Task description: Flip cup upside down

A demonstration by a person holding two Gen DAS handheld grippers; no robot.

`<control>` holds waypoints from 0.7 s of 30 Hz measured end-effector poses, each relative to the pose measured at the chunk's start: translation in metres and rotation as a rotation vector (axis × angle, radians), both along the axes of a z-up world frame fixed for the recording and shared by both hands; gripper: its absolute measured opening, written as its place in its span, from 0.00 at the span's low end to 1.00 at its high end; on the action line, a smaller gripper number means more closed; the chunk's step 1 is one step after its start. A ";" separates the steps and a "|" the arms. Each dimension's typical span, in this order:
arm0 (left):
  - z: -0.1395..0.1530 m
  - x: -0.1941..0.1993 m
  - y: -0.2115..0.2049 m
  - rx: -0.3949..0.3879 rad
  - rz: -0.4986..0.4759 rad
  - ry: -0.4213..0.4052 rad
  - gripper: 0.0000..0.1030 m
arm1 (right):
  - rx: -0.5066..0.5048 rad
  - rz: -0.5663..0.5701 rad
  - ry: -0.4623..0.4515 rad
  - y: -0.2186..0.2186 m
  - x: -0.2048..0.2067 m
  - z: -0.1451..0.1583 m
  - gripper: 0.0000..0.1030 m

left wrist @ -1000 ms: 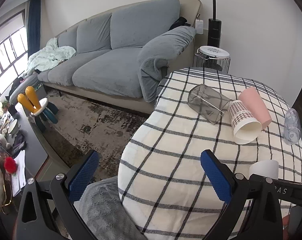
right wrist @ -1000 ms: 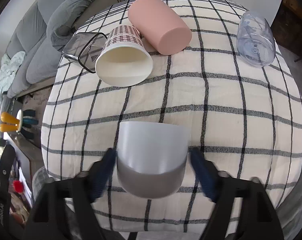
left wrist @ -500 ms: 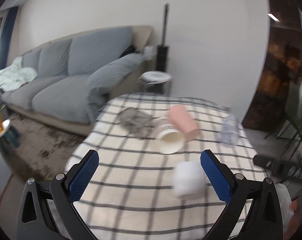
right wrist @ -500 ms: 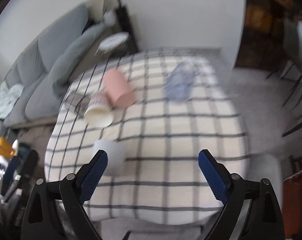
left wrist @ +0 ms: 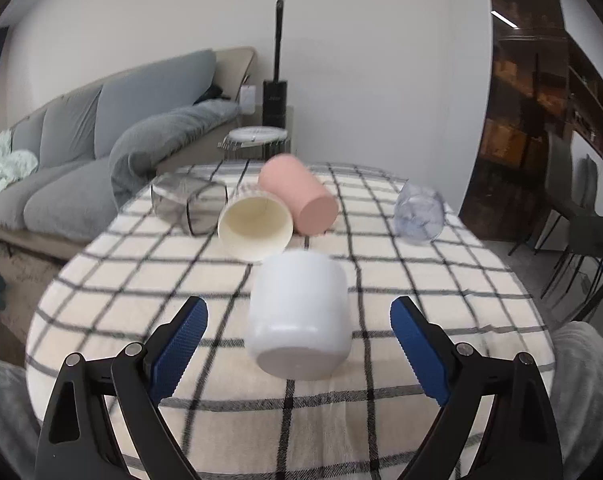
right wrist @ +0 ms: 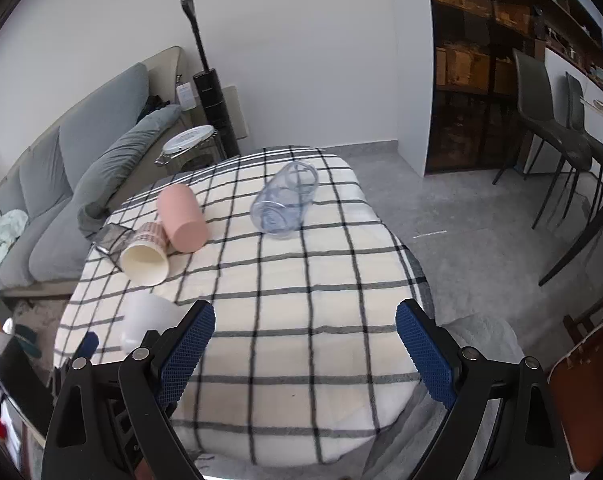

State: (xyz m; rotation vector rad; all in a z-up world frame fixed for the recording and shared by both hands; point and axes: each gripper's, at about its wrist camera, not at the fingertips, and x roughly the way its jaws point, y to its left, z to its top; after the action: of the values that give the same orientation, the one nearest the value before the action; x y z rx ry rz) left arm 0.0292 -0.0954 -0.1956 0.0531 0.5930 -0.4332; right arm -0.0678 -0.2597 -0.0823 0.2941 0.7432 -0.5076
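The left tongs (left wrist: 297, 336) are spread wide with the white cup (left wrist: 299, 314) lying on its side between them, touched by neither pad. To do this well, centre the cup, close on its wall, lift, then turn it mouth down onto the checked table (left wrist: 441, 280). The right tongs (right wrist: 303, 340) also gape, holding nothing. Farther off lie a paper cup (left wrist: 255, 226), a pink cup (left wrist: 297, 196) and a clear cup (left wrist: 418, 216)
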 end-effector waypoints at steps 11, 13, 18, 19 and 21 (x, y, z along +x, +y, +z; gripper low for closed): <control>-0.031 0.007 -0.014 0.012 0.046 0.019 0.74 | 0.042 -0.024 0.046 -0.014 0.004 -0.021 0.90; -0.034 0.010 -0.013 0.023 0.058 0.025 0.68 | 0.048 -0.019 0.056 -0.014 0.006 -0.023 0.90; -0.033 0.013 -0.010 0.025 0.079 0.025 0.66 | 0.048 -0.007 0.062 -0.011 0.006 -0.023 0.90; -0.032 0.013 -0.011 0.036 0.079 0.025 0.66 | 0.050 -0.005 0.061 -0.010 0.006 -0.022 0.90; -0.028 0.014 -0.014 0.071 0.052 0.040 0.66 | 0.052 -0.004 0.058 -0.009 0.005 -0.020 0.90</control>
State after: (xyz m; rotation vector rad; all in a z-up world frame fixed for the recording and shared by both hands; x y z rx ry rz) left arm 0.0427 -0.1091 -0.2241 0.0973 0.6479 -0.3634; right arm -0.0625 -0.2688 -0.1024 0.3304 0.8129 -0.5031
